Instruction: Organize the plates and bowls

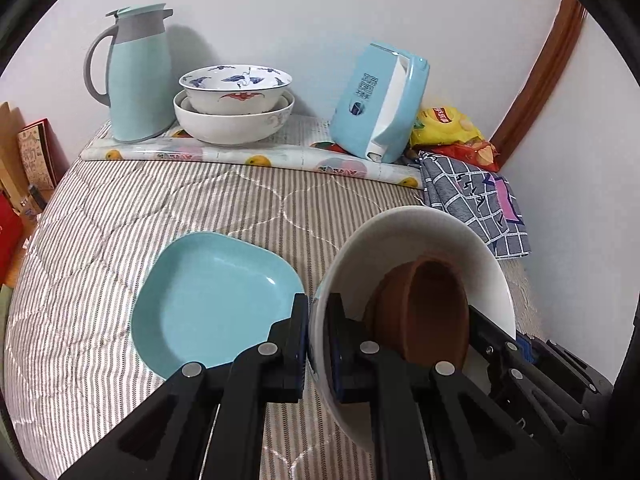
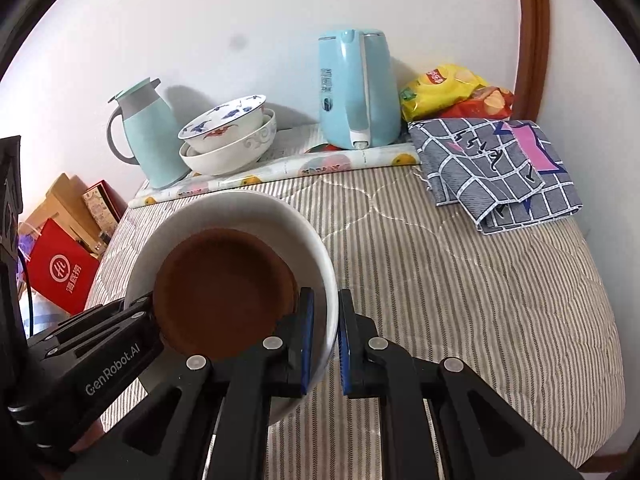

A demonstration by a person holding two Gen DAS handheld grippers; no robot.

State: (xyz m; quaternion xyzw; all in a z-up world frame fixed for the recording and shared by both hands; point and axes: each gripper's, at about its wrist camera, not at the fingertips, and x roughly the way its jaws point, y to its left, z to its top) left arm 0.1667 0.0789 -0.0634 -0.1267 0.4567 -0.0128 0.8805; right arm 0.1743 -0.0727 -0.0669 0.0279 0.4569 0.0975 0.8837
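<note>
Both grippers pinch the rim of the same white bowl (image 2: 316,256), which hangs tilted above the striped quilt (image 2: 460,280) with a brown bowl (image 2: 224,292) nested inside: the left gripper (image 1: 318,344) clamps one side, the right gripper (image 2: 326,344) the opposite wall. A light-blue plate (image 1: 212,300) lies flat on the quilt just beside it (two more stacked bowls (image 1: 234,104) sit by the wall, next to a thermos jug (image 1: 136,76)).

small dish (image 2: 224,292) in bowl (image 2: 240,208), plate (image 1: 208,300) left, kettle (image 2: 352,88) behind
</note>
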